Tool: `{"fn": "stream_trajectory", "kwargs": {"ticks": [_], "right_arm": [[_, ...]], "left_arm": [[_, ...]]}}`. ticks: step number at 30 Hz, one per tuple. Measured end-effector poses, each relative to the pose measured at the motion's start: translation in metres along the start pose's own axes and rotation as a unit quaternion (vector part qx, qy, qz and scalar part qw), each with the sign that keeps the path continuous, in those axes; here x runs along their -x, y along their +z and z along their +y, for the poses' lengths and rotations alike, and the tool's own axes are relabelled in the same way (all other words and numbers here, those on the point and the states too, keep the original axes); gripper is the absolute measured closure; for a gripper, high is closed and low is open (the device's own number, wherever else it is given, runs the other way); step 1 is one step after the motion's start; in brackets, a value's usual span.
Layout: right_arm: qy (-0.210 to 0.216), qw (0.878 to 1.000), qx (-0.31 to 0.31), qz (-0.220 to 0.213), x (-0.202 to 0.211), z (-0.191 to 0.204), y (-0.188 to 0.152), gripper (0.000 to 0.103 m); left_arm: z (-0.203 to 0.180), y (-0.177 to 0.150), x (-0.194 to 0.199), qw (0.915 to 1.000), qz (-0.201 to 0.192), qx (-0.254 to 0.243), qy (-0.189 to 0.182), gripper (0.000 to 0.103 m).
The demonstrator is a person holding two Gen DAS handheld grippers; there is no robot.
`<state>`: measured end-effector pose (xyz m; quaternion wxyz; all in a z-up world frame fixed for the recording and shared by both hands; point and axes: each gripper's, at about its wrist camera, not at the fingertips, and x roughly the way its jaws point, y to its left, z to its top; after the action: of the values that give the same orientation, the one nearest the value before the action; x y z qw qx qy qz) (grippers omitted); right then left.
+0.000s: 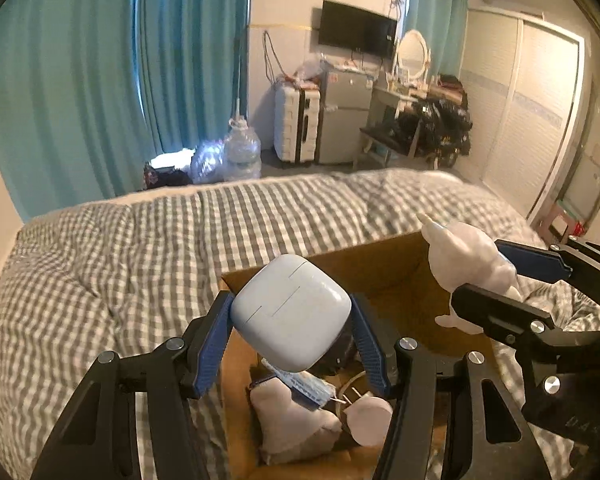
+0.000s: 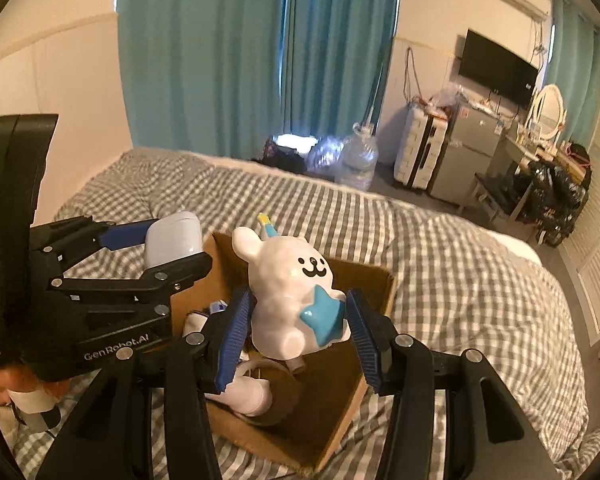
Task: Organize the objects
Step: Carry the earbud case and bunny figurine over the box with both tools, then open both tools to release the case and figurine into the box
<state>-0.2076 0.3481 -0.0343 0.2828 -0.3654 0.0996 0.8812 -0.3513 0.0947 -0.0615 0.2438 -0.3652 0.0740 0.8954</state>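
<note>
Both my jaws are pinching: left gripper (image 1: 292, 316) grips the earbud case (image 1: 290, 312), right gripper (image 2: 298, 320) the bear figurine (image 2: 296, 296), frame centre, above the cardboard box (image 2: 340, 392).

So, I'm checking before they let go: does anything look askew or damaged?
Nothing looks damaged. The earbud case in the left gripper and the bear figurine in the right gripper are tilted, over the open cardboard box.
</note>
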Motion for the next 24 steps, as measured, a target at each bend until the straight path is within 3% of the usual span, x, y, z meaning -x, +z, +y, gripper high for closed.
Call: {"fn": "stream_trajectory", "kwargs": {"ticks": [5,11,24], "right_arm": [[-0.002,1.0,-0.002,0.027,-0.033,-0.005,-0.012,0.055],[-0.014,0.999,0.007,0.044,-0.051,-0.007,-0.025,0.054],[-0.016,0.999,0.004,0.038,-0.05,-0.014,-0.027,0.054]], "left_arm": [[0.002,-0.013,-0.037,0.9995,0.032,-0.005,-0.003,0.043],[0.011,-0.03,-0.053,0.9985,0.054,-0.003,-0.008,0.043],[0.01,-0.034,-0.054,0.9984,0.054,-0.007,-0.018,0.043]]}}
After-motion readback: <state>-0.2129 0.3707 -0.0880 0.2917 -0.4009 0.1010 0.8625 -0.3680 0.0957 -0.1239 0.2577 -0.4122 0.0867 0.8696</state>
